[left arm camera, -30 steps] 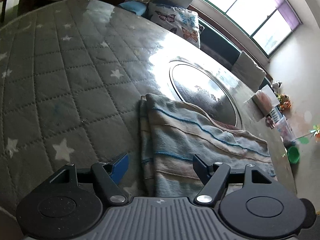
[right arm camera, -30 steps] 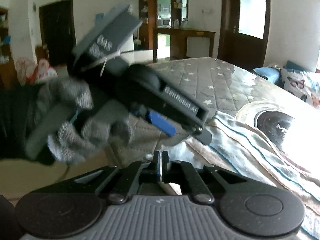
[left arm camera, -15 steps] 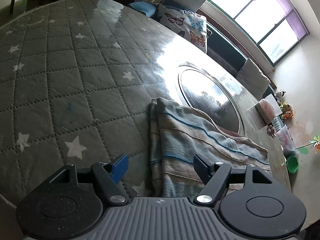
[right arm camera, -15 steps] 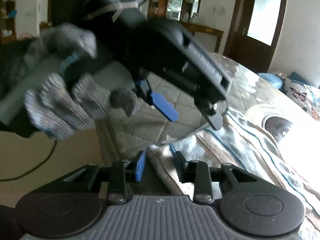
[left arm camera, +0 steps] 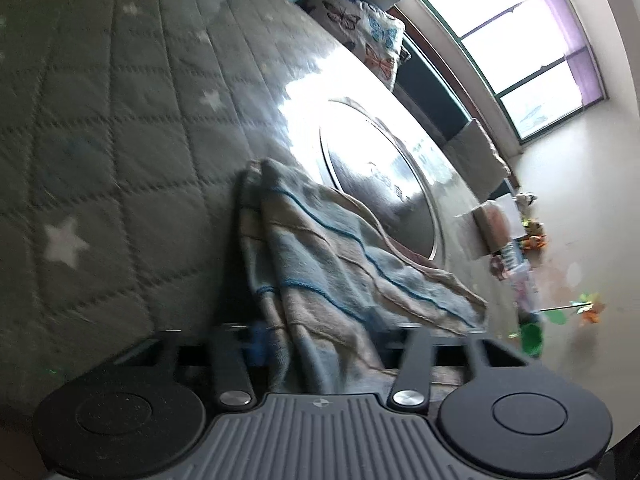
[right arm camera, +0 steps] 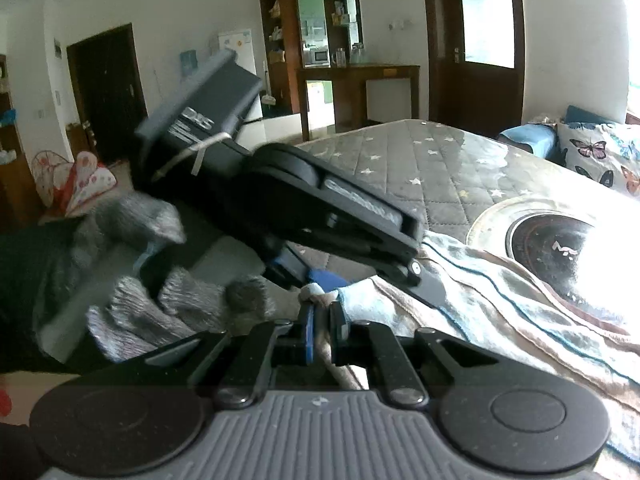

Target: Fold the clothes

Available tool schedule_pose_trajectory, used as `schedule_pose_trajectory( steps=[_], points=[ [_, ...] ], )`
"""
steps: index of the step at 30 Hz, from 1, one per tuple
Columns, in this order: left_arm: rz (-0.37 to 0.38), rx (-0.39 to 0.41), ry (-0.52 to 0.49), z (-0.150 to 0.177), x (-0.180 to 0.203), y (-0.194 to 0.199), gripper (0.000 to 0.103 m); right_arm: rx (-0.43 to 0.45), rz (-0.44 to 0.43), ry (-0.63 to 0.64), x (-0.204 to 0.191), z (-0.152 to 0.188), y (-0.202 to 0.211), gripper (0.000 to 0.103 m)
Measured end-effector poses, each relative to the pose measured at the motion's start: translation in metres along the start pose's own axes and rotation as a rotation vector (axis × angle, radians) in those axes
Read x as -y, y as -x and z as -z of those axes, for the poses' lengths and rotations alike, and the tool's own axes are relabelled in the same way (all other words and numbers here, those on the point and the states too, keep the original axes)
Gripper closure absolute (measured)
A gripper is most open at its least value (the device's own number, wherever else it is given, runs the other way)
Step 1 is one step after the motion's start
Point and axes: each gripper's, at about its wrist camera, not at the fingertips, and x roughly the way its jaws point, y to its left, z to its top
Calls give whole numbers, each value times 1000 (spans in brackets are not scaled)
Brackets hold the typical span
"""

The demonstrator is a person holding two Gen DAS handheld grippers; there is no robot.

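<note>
Since half a second ago your right claw [right arm camera: 322,330] has closed from a loose gap onto the near corner of the striped garment [right arm camera: 500,292], and your left claw [left arm camera: 316,340] has pushed forward so the cloth now lies between its fingers.

Right claw: pinching a bunched fold of the garment, blue pad on one side.
Left claw: fingers spread either side of the cloth edge; blur there, so you can't tell whether the pads touch fabric.

Garment: folded, blue and beige stripes, lying on the near edge of the quilted mattress [left arm camera: 120,120], grey with white stars. A shiny round disc [left arm camera: 380,184] sits on the mattress just past the garment, glare washing out most of it. Butterfly pillow [left arm camera: 360,36] at the far end, bright window [left arm camera: 520,40] behind it. Your gloved left hand [right arm camera: 160,280] is blurred in the right wrist view.
</note>
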Motion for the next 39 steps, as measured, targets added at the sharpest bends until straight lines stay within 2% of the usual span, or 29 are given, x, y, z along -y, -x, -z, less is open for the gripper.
schedule_pose_trajectory(
  steps=[1,2,5,8,13,17,21,32,39],
  points=[
    [7,-2,9,0,-1,-2,84,-4,-6,-1,1,1,1,96],
    [17,0,13,0,-2,-3,87,-4,-7,-5,2,1,2,94],
    [30,14,7,0,-1,0,89,5,-13,-48,13,2,8,87],
    [38,24,-3,-1,0,4,89,18,11,-103,34,5,23,86],
    [44,29,-3,-1,2,5,89,5,223,-188,89,13,33,86],
    [44,27,-7,-1,2,5,89,-29,406,-227,131,22,24,86],
    [52,27,-18,-1,5,5,89,-73,486,-251,161,28,3,86],
    [71,28,-60,-4,13,6,90,-77,563,-251,181,17,-35,85],
    [77,38,-69,-6,18,8,90,-75,548,-241,172,17,-19,82]
  ],
)
